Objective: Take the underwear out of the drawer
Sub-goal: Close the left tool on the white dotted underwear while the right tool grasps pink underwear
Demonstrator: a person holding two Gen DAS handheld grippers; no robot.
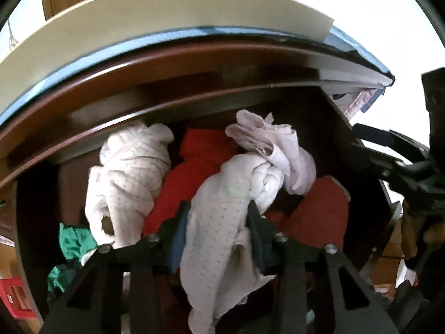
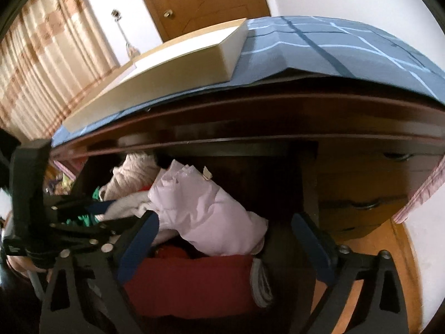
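Left gripper (image 1: 218, 217) clamped on dotted white underwear (image 1: 222, 222), long axis toward 1 o'clock. Right gripper (image 2: 225, 236) wide open, holding nothing; lilac garment (image 2: 205, 208) at 12 o'clock.

Left gripper (image 1: 219, 222): matte black angular frame, triangular cut-outs in its arms, round silver screw heads along the top edge, black fingers (image 1: 257, 232) faced with blue pads.

Right gripper (image 2: 226, 239): same black frame with triangular cut-outs and silver screws; fingers carry long blue pads (image 2: 313, 246). Seen from this side, the left unit shows a black boxy body with a small white marking.
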